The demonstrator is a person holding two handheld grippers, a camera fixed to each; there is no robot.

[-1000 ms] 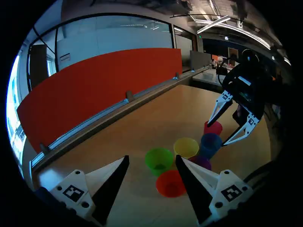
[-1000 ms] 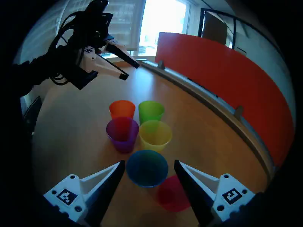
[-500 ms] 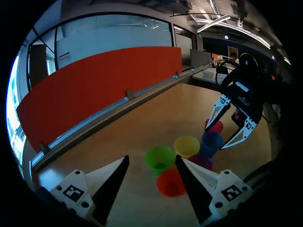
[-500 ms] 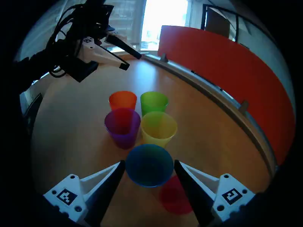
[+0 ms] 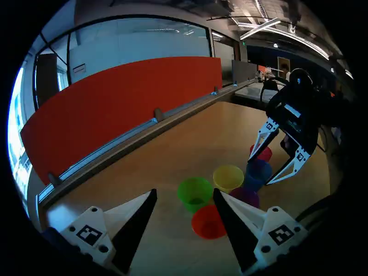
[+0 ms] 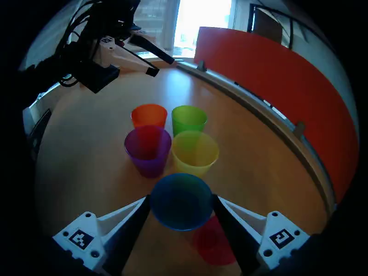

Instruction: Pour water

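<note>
On the table [image 6: 83,152], my right gripper [image 6: 180,198] straddles the blue cup [image 6: 181,207], jaws spread; left gripper [image 5: 184,190] released, orange cup [image 5: 209,223] at six o'clock.

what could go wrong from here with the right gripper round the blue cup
1. The blue cup sits between the open fingers of the right gripper, with the yellow cup and purple cup just beyond. Pushing further might knock them.
2. The red cup stands close by one finger, so closing or lifting may tip it.
</note>
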